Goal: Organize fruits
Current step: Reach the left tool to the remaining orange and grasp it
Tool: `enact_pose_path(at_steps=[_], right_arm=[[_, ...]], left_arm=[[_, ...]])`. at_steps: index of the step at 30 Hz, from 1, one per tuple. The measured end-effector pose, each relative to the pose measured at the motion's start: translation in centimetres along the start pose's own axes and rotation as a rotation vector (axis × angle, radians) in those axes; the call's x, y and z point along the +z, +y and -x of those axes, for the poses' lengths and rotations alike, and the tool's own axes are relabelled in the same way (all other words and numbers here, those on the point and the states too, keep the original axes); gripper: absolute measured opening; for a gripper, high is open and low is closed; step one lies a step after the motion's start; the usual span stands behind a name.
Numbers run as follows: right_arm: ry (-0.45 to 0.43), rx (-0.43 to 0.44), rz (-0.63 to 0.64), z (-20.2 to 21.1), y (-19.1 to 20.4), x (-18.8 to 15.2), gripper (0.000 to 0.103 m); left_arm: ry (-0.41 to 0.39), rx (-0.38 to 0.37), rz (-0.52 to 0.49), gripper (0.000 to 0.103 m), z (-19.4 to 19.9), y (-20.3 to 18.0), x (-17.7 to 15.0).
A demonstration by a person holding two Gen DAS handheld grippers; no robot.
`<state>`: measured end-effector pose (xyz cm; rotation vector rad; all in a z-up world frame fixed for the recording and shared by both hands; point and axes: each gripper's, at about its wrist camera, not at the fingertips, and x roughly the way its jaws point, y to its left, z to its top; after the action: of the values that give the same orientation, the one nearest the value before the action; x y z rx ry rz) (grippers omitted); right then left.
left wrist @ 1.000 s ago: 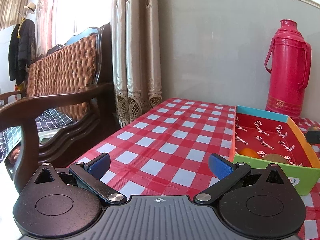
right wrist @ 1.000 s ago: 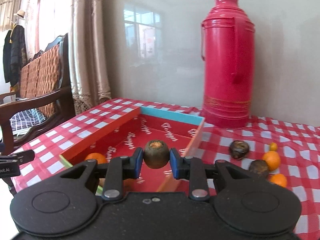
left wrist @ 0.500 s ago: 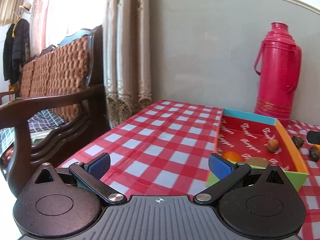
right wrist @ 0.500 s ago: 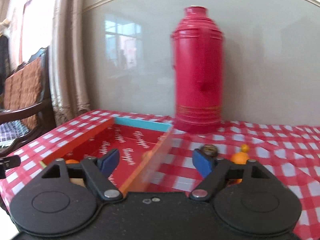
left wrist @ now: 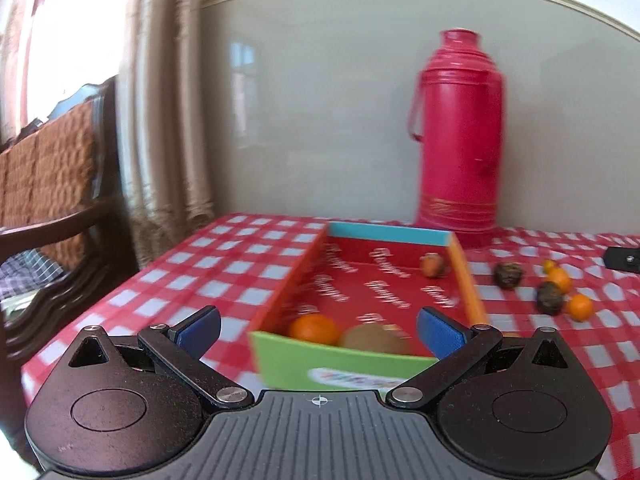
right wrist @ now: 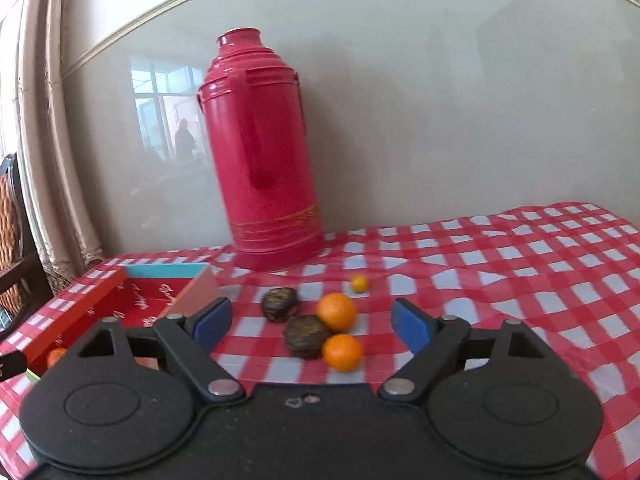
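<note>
L wrist view: left gripper (left wrist: 318, 330) is spread wide w/ nothing between the blue pads, held low at the table edge and aimed straight down the length of the tray (left wrist: 470, 292). The tray's long axis runs away from the gripper, green end wall nearest. Inside: a tangerine (left wrist: 314, 329) and a brown kiwi-like fruit (left wrist: 376, 338) against the near wall, plus a small brown-orange fruit (left wrist: 432, 265) near the far right corner. Loose fruit lies on the checked cloth (left wrist: 240, 268) to the right of the tray, well apart from this gripper. Red thermos (left wrist: 460, 132) stands behind the tray.

R wrist view: right gripper (right wrist: 312, 324) is also wide and empty, level, pointing toward the wall. The loose cluster sits directly ahead, between the finger lines: two dark wrinkled fruits (right wrist: 280, 303) (right wrist: 306, 336), two tangerines (right wrist: 337, 312) (right wrist: 343, 352), and a tiny kumquat-like one (right wrist: 359, 283) further back. The nearer tangerine touches the nearer dark fruit. Tray corner is off to the left.

Judgement: R hand is clearly nearer the remaining fruit; likely next is a short fwd-and-down reach onto the nearest tangerine or dark fruit, then a carry left to the tray.
</note>
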<state>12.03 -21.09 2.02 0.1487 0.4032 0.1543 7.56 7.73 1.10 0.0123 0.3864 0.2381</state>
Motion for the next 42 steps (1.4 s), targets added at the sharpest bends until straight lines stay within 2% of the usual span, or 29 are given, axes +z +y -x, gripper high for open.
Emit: enact_pose_path(at_steps=[12,16,21,29,33,35,42], right_arm=[[-0.003,-0.103,-0.036,1.6,-6.3,-0.5,0.08],[0.021,-0.136,-0.039,1.7,-8.1,-1.1,0.08],[0.005,-0.164,-0.058,2.4,-10.0,-1.2,0.08],[-0.001,-0.229,-0.078,2.7,-13.5,-1.2,0.08],[-0.005,-0.253,-0.105,2.7,-15.3,-1.1,0.08],[-0.003,-0.265,-0.11,2.5,-16.0,-1.0,0.08],[0.012,-0.293,-0.155,1.0,-18.1,-0.9,0.08]], left_arm=[[0.005,-0.148,-0.072,0.103,-0.6,-8.8,0.6],[0.042,-0.218,-0.033,0.103,-1.8,-11.9,1.0],[0.08,-0.24,-0.036,0.103,-3.0,-15.7,0.7],[0.078,-0.323,-0.095,0.103,-3.7,-21.8,0.2],[0.085,-0.326,-0.13,0.1,-4.3,-24.3,0.2],[0.109,-0.334,-0.129,0.087,-5.1,-25.1,0.3],[0.168,-0.323,-0.12,0.086,-7.8,-26.3,0.1]])
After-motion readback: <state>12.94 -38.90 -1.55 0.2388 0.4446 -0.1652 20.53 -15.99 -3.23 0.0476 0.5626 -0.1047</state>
